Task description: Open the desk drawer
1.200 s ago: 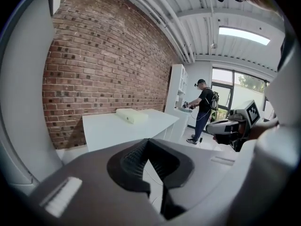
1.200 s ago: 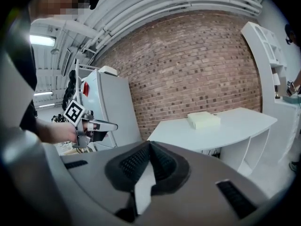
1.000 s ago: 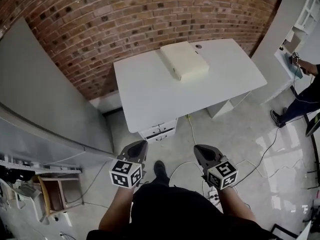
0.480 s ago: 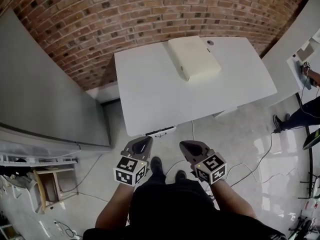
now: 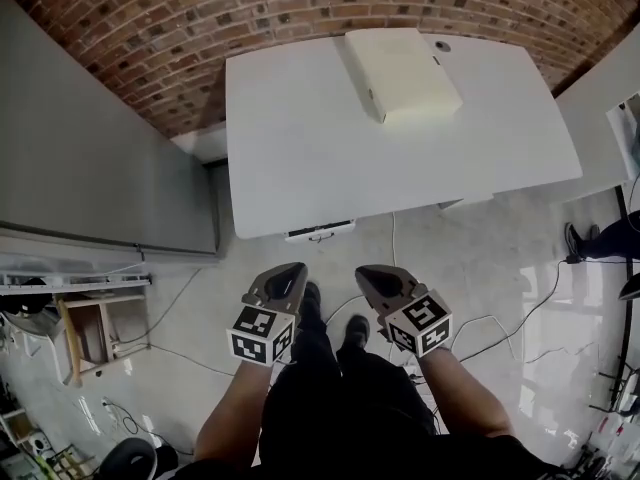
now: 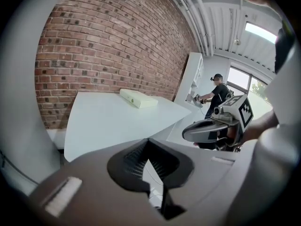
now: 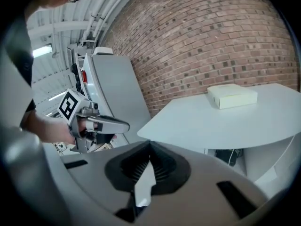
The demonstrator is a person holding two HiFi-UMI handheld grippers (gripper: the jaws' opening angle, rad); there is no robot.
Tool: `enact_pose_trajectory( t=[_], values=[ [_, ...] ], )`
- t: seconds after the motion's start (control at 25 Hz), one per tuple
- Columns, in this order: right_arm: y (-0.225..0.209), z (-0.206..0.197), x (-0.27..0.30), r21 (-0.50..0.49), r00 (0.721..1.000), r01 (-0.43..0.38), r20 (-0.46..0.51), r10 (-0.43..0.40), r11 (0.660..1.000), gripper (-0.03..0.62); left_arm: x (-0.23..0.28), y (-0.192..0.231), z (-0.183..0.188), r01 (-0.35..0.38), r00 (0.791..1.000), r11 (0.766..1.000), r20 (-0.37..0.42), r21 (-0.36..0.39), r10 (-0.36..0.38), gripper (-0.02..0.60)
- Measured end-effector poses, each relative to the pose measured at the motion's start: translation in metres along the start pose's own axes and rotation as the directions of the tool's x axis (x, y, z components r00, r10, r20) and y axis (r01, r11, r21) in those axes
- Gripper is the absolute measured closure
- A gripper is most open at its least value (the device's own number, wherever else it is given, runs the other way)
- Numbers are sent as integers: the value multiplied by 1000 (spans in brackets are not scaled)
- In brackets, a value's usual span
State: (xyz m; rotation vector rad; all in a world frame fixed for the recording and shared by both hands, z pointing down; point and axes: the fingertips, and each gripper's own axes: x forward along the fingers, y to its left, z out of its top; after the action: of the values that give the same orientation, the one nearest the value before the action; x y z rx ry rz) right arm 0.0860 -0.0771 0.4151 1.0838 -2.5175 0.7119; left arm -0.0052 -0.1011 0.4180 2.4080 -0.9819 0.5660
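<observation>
The left gripper (image 5: 288, 274) and right gripper (image 5: 370, 274) are both closed tight on nothing, jaws pressed together. They hang side by side over the floor (image 5: 470, 258), pointing toward the desk (image 5: 300, 158). The drawer (image 5: 320, 232) lies ahead of the tips, between the lines they point along, apart from both and untouched. Only a narrow white strip of its front shows under the desk's near edge, with a slim dark handle (image 5: 321, 236) across it. A cream box (image 5: 403, 73) sits on the desk far beyond the right gripper.

Closed fingers (image 7: 202, 187) before white desk (image 7: 221, 124)
</observation>
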Motion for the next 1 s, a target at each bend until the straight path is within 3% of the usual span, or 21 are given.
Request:
enact_pose_trajectory(
  t=[0.28, 0.64, 0.92, 1.0],
  values=[
    [-27, -37, 23, 20, 1000, -6, -24, 7, 1000, 586, 31, 5, -40, -24, 999, 1000, -43, 13, 25, 577],
    [-52, -80, 96, 12, 998, -4, -57, 5, 1000, 586, 92, 51, -84, -74, 996, 995, -51, 70, 77, 578],
    [-47, -124, 120, 38, 996, -36, -78, 39, 999, 586, 141, 78, -125, -60, 990, 973, -113, 223, 87, 573],
    [-50, -132, 121, 32, 996, -36, -78, 38, 999, 586, 151, 86, -135, -68, 985, 962, -133, 265, 107, 521]
  ],
)
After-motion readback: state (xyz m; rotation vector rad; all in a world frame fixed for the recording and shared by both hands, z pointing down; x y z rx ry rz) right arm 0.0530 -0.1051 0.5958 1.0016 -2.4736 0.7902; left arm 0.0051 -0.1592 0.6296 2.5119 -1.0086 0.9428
